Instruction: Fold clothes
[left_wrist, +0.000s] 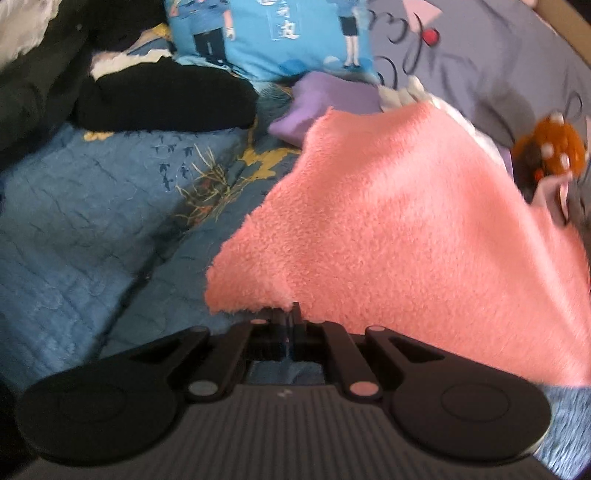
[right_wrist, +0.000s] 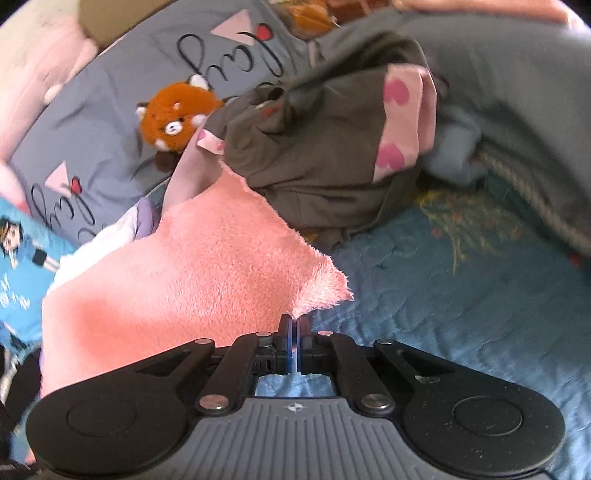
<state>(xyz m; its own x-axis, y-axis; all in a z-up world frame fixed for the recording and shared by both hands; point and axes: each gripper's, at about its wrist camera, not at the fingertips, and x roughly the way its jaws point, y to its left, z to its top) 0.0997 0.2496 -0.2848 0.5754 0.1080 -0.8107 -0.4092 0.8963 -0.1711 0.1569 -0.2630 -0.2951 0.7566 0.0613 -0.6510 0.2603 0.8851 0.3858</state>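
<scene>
A fluffy pink cloth (left_wrist: 399, 221) is lifted off the blue quilted bed cover (left_wrist: 74, 229). My left gripper (left_wrist: 290, 310) is shut on its near edge, close to the cloth's left corner. In the right wrist view the same pink cloth (right_wrist: 192, 273) stretches away to the left, and my right gripper (right_wrist: 294, 321) is shut on its near edge by the frayed right corner. The cloth hangs taut between the two grips and slopes up toward the far pillows.
A black garment (left_wrist: 166, 99) and a blue printed cushion (left_wrist: 273, 37) lie at the back left. A purple cloth (left_wrist: 325, 103) sits behind the pink one. An orange plush toy (right_wrist: 173, 118), a grey-brown garment with pink heart trim (right_wrist: 325, 155) and grey bedding (right_wrist: 517, 74) crowd the right.
</scene>
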